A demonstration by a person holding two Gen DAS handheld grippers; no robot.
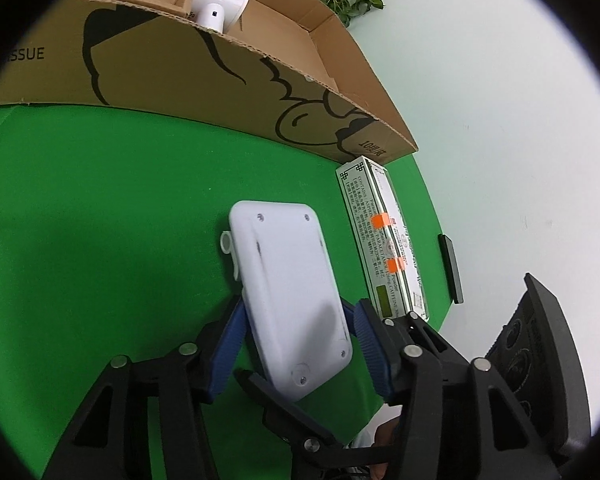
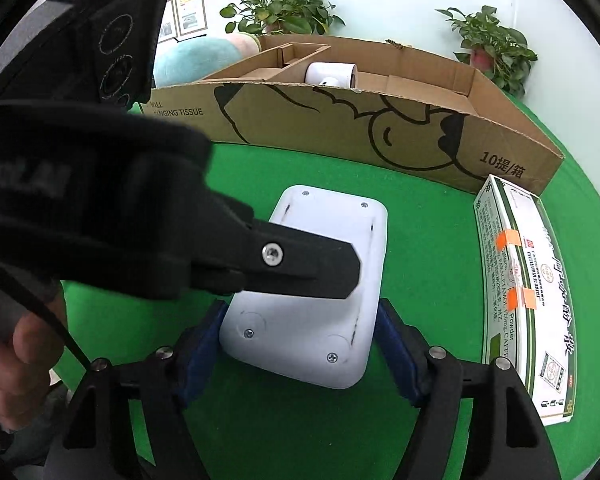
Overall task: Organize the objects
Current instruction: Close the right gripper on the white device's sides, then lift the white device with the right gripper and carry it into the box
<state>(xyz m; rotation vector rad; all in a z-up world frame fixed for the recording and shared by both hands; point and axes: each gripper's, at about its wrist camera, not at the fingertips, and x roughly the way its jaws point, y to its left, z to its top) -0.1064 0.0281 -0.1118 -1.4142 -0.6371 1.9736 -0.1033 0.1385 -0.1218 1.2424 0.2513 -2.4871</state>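
A flat white plastic device (image 1: 284, 272) with screws in its upturned face sits between my left gripper's (image 1: 300, 308) blue pads, which press on its two long sides. It looks raised and tilted above the green cloth (image 1: 100, 220). In the right wrist view the same device (image 2: 332, 232) lies between my right gripper's (image 2: 302, 308) wide-set pads, which flank its near end without clearly pressing. One black finger (image 2: 320, 268) of the left gripper crosses over it. One finger (image 1: 276, 400) of the right gripper passes under the device's near end.
An open cardboard box (image 2: 340, 128) stands along the far side with a white roll-shaped item (image 2: 332, 74) inside. A long white-and-green medicine box (image 2: 528, 292) lies right of the device. A thin black object (image 1: 451, 268) sits at the cloth's right edge. Potted plants (image 2: 284, 8) stand behind.
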